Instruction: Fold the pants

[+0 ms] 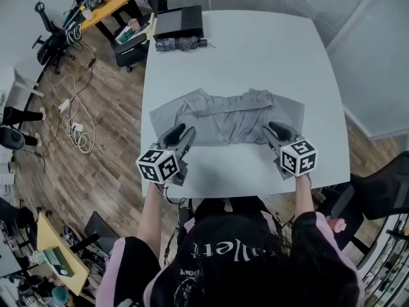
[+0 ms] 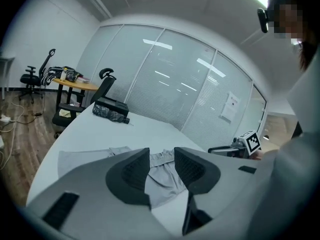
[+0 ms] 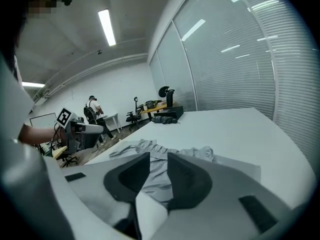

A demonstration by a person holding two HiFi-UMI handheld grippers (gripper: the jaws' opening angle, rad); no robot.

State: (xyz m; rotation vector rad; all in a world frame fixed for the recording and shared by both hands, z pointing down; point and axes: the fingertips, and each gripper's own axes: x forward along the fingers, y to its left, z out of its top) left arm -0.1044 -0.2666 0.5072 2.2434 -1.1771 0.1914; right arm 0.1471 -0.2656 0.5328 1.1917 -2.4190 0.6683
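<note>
Grey pants (image 1: 227, 117) lie folded and a little rumpled across the near half of the white table (image 1: 255, 50). My left gripper (image 1: 183, 133) hovers over their near left edge, the right gripper (image 1: 273, 130) over their near right edge. In the left gripper view the left gripper (image 2: 161, 156) stands open with nothing between its pads, and the pants (image 2: 80, 159) show on the table beyond. In the right gripper view the right gripper (image 3: 158, 159) also stands open and empty, with the pants (image 3: 195, 153) below and ahead of it.
A black box (image 1: 179, 22) and a folded dark umbrella (image 1: 179, 43) sit at the table's far left corner. Cables, chairs and a cluttered desk (image 1: 108, 2) lie on the wooden floor to the left. A black chair (image 1: 377, 194) stands at the right. A person (image 3: 94, 109) stands far off.
</note>
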